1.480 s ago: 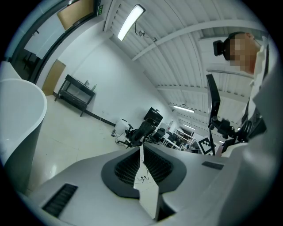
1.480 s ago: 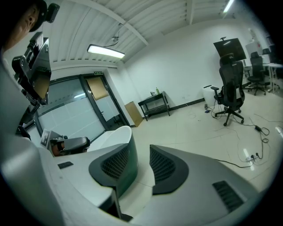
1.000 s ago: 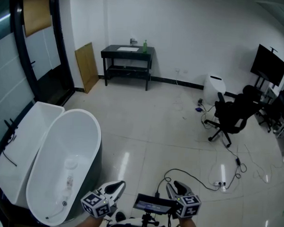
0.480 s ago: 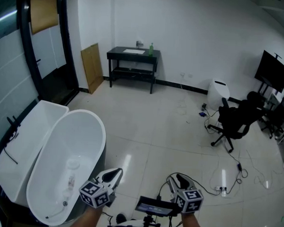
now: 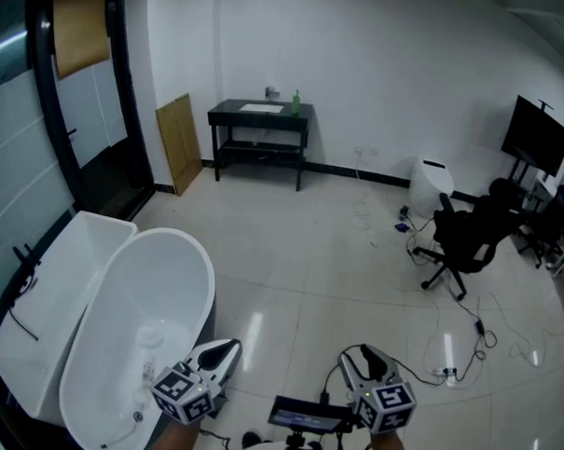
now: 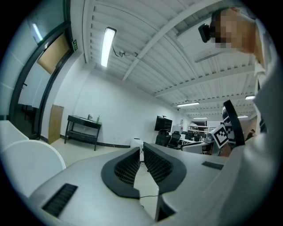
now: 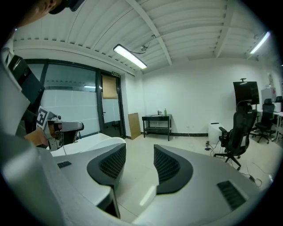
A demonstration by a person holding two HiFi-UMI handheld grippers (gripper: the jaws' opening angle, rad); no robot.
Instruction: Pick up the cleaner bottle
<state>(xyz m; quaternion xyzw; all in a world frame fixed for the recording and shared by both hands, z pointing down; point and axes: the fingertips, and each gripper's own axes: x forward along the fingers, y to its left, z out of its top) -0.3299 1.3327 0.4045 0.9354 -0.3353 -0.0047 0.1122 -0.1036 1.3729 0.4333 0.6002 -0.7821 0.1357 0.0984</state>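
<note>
Glossy floor (image 5: 319,240): pale tile, with the strip lights mirrored on it in bright streaks.
Walls (image 5: 391,75): white, with a dark skirting along the far one.
Black table (image 5: 226,108): stands against the far wall, with a lower shelf under its top.
Cleaner bottle (image 5: 296,102): green, upright on the table top near its right end, well apart from both grippers.
Wooden board (image 5: 178,142): leans in the corner to the left of the table.
Glass door (image 5: 82,108): dark-framed, along the left side.
Tubs: a white oval bathtub (image 5: 129,306) sits on the floor at near left, with a rectangular white tub (image 5: 46,288) just beside it.
Office chairs (image 5: 464,232): black, at the right, near a dark screen (image 5: 536,134) on a stand.
White unit (image 5: 428,184): stands by the far wall, between the table and the chairs.
Cables (image 5: 464,321): trail over the tile to a power strip (image 5: 441,371).
Left gripper (image 5: 222,355): low in front of the person, jaws pressed together with nothing between them.
Right gripper (image 5: 360,360): jaws have just been opening and stand wide apart, with nothing between them.
</note>
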